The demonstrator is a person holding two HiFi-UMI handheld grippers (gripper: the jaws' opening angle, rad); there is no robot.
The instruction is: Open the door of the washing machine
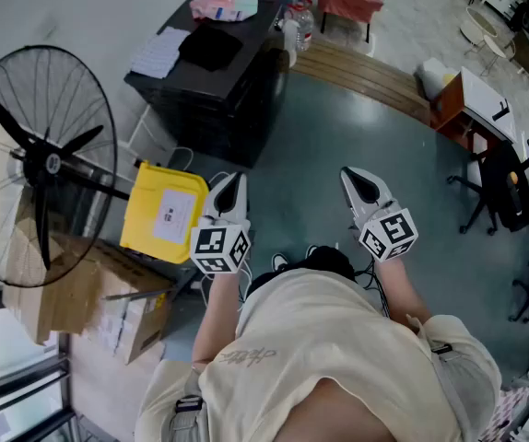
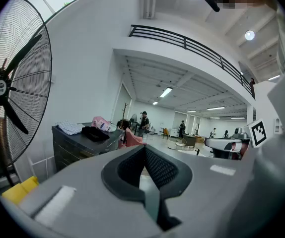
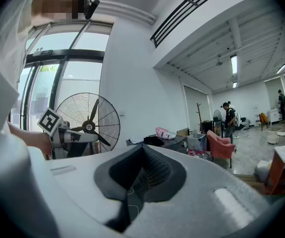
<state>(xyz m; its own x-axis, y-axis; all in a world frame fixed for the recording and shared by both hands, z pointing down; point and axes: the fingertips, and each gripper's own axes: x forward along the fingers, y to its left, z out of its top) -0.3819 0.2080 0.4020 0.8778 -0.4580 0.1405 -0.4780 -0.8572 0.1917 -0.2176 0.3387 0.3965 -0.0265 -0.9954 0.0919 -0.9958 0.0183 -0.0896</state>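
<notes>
Left gripper (image 1: 234,181), right gripper (image 1: 353,176) — jaws together, empty

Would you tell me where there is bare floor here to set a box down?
The teal floor between the black cabinet, the wooden strip and the office chair is bare. The left is crowded: fan, yellow box, cardboard boxes. The cabinet's top holds cloths.
</notes>
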